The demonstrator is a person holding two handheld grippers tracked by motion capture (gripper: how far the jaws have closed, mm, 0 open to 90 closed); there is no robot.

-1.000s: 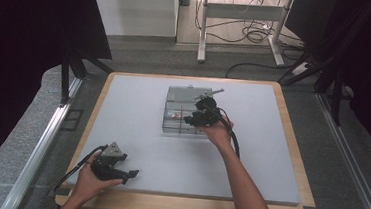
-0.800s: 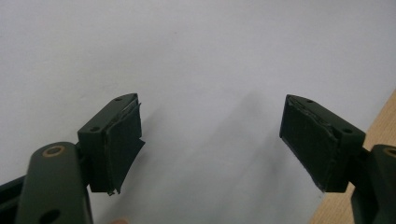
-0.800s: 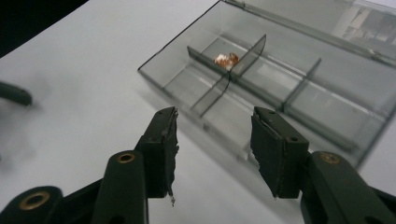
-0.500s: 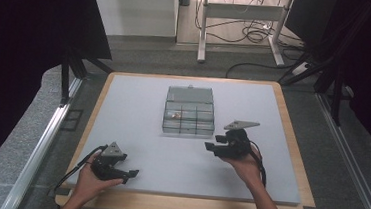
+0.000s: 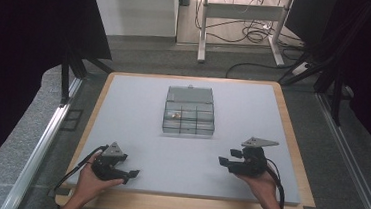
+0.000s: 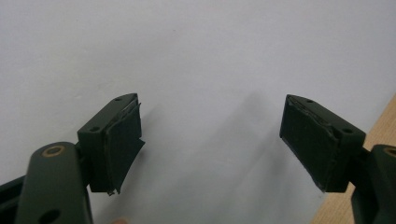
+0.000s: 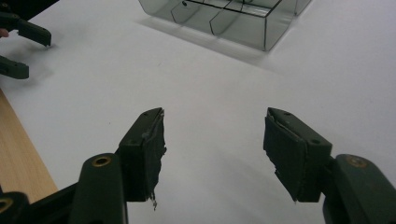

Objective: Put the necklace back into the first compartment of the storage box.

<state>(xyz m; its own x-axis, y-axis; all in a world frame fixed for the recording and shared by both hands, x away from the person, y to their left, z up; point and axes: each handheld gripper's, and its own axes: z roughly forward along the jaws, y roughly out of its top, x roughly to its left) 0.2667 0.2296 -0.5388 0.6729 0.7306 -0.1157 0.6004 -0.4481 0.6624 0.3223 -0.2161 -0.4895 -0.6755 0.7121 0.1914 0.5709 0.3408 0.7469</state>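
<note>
A clear plastic compartment box (image 5: 189,112) sits on the white mat, its lid standing open at the back. One small pale item (image 5: 175,115) lies in a left compartment. My right gripper (image 5: 227,156) rests near the table's front right, open and holding nothing, well short of the box. In the right gripper view the open jaws (image 7: 215,116) point over bare mat toward the box (image 7: 233,18). My left gripper (image 5: 130,175) lies at the front left, also open and holding nothing. The left gripper view has its jaws (image 6: 212,105) spread above plain mat.
The white mat (image 5: 137,121) covers a wooden table whose rim (image 5: 292,128) shows around it. Wood edge appears beside the left jaws (image 6: 383,126) and in the right gripper view (image 7: 23,154). Black curtains and a metal frame stand beyond the table.
My right gripper has drawn back from the box to the front right of the table. The left gripper has stayed where it was.
</note>
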